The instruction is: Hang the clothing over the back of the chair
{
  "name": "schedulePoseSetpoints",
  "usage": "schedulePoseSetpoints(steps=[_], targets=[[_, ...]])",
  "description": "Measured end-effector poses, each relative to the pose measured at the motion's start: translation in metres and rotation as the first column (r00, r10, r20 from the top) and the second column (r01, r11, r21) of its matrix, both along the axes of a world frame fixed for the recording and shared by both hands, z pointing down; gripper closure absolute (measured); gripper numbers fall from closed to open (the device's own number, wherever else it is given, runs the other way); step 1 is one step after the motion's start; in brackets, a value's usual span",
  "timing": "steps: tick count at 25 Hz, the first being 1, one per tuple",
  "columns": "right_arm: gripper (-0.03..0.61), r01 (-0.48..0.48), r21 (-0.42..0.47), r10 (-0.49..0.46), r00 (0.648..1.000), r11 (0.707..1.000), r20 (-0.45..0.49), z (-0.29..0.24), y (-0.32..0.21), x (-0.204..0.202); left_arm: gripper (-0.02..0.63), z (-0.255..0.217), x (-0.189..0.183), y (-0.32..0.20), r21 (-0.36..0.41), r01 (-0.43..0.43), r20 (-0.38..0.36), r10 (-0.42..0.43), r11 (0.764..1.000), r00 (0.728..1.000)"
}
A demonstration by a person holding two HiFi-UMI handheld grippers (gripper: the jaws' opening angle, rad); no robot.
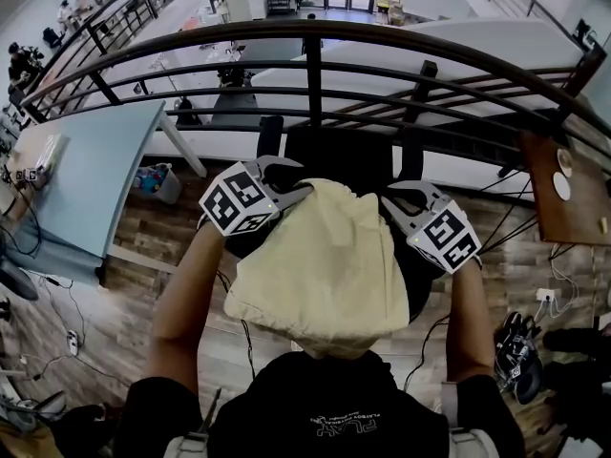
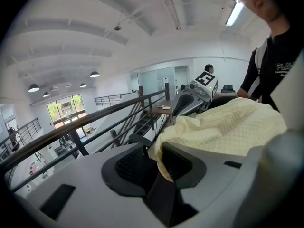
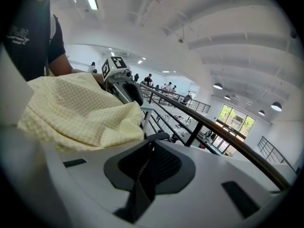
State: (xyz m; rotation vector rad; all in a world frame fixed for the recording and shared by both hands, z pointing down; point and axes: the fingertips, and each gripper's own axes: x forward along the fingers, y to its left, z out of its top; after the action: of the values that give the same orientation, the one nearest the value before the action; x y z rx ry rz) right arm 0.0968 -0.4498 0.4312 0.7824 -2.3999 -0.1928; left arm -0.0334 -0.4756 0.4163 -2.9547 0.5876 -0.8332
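- Your left gripper (image 2: 153,150) stands open, with a hem of the pale yellow clothing (image 1: 329,256) lying loose between its pads.
- Your right gripper (image 3: 148,148) looks closed on nothing, though its slit is dark.
- Mid-frame, the clothing drapes over the chair (image 1: 344,156) and hides most of its back.

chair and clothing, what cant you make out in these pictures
chair: head view, mostly under the yellow clothing; back's top edge hidden.
clothing's kind: bunched in all views, no sleeves or collar show.
clothing's near hem: head view, behind the person's chest.
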Motion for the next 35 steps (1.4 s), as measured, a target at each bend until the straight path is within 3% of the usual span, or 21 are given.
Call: schedulePoseSetpoints(steps=[8,13,17,25,32,35], targets=[[0.554,-0.021,0.043,0.02,1.0,0.999,0.02,-0.025,0.002,0.005,0.471,0.0,-0.007,0.013,-0.052,-0.055,0.067,0.059,0.997,0.996],[0.554,-0.053,0.12,0.045,0.997,0.991,0.065,-0.048,0.007,0.002,0.472,-0.02,-0.01,0.01,0.026,0.013,0.016,-0.013,1.0,1.0],[0.555,-0.108,0.205,0.078,0.986,0.973,0.149,-0.075,0.01,0.003,0.491,-0.051,-0.015,0.006,0.108,0.098,-0.083,-0.089,0.989,0.992],[0.555,-0.224,0.341,0.127,0.95,0.913,0.285,-0.128,0.028,0.011,0.547,-0.128,-0.029,0.018,0.286,0.274,-0.312,-0.181,0.918,0.933],[0.555,-0.257,0.442,0.075,0.919,0.859,0.387,-0.175,0.068,0.002,0.597,-0.181,-0.052,0.063,0.352,0.402,-0.469,-0.212,0.845,0.857],[0.557,-0.283,0.465,0.071,0.904,0.839,0.422,-0.19,0.091,-0.001,0.6,-0.194,-0.057,0.087,0.375,0.421,-0.497,-0.204,0.826,0.843]])
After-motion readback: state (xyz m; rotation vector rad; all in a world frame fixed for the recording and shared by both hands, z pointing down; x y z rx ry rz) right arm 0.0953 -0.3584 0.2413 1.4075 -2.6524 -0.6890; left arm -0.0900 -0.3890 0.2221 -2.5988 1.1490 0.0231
